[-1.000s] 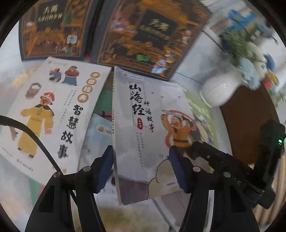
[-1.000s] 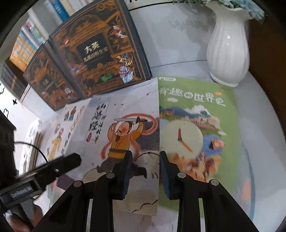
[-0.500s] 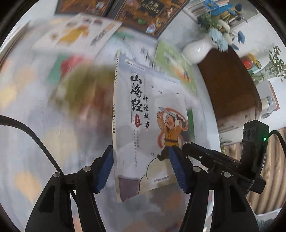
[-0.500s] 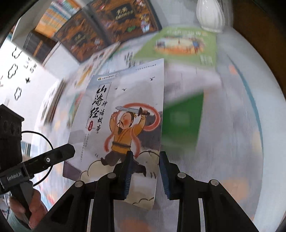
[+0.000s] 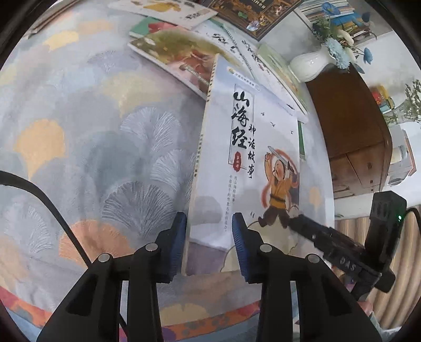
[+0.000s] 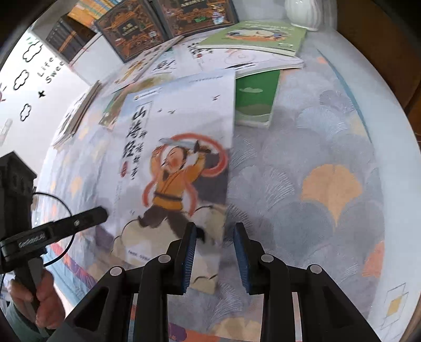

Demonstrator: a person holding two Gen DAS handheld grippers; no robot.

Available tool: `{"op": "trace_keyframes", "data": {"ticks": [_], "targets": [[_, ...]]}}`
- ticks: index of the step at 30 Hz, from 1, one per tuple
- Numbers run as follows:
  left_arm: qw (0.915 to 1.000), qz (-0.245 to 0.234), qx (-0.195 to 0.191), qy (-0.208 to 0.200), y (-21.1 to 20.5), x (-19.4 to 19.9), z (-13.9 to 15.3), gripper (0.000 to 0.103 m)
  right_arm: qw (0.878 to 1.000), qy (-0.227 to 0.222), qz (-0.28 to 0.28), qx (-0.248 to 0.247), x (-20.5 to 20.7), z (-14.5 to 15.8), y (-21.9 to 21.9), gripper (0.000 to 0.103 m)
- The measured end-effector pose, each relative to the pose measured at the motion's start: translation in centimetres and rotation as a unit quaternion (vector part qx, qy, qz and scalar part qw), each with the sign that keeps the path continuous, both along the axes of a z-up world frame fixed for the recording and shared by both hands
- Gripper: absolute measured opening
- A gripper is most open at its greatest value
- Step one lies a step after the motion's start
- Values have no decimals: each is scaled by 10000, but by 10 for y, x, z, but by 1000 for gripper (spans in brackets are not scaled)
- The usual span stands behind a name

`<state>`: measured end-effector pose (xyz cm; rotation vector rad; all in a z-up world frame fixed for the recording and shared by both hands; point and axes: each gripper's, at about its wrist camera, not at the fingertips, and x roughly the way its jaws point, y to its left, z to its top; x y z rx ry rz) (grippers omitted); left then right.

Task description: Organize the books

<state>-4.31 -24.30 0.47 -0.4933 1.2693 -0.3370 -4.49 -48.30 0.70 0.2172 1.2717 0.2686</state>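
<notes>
pale storybook (image 5: 252, 163) lengthwise away, between parted left gripper (image 5: 209, 244); right gripper (image 6: 214, 252) parted

Two grippers (image 5: 209, 242) (image 6: 214, 252), two dark ornate books (image 6: 131, 34) (image 6: 194, 15), one white vase (image 5: 310, 65), one wooden cabinet (image 5: 350, 126), one patterned tablecloth (image 5: 105, 136)

Black two-finger grippers (image 5: 209, 243), blue ribbed fingers (image 5: 240, 246), silver screws, black cable.
</notes>
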Motion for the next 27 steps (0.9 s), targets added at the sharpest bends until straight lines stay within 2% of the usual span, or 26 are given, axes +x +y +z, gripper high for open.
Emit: {"op": "trace_keyframes", "data": {"ticks": [2, 6, 12, 15, 16, 17, 20, 21, 23, 26, 27], "targets": [[10000, 28, -23, -27, 1, 2, -1, 32, 10000, -37, 71, 30, -4, -1, 4, 29], [9998, 100, -143, -69, 3, 1, 0, 33, 9993, -123, 278, -208, -8, 0, 9, 29], [9995, 193, -179, -147, 5, -4, -1, 35, 9993, 154, 306, -150, -1, -2, 8, 30], [9990, 269, -315, -158, 8, -5, 1, 34, 9993, 144, 302, -135, 0, -2, 11, 31], [9983, 270, -447, -253, 9, -6, 7, 34, 9993, 132, 302, -158, 1, -2, 12, 31], [9960, 273, -743, -417, 13, -9, 15, 34, 9994, 125, 289, -150, -1, -2, 10, 31], [9800, 353, -1858, -621, 24, -11, 34, 34, 9998, 143, 157, 55, -4, -4, 5, 31], [9760, 348, -2054, -626, 23, -10, 36, 34, 9997, 149, 108, 136, -4, -4, 2, 31], [9790, 360, -1913, -599, 18, -5, 35, 34, 9996, 158, 21, 234, -5, -5, 0, 31], [9898, 421, -1252, -542, 12, 2, 28, 34, 9995, 123, -63, 274, -7, -5, 0, 31], [9905, 426, -1210, -489, 12, 4, 24, 34, 9995, 99, -71, 280, -7, -5, 0, 31]]}}
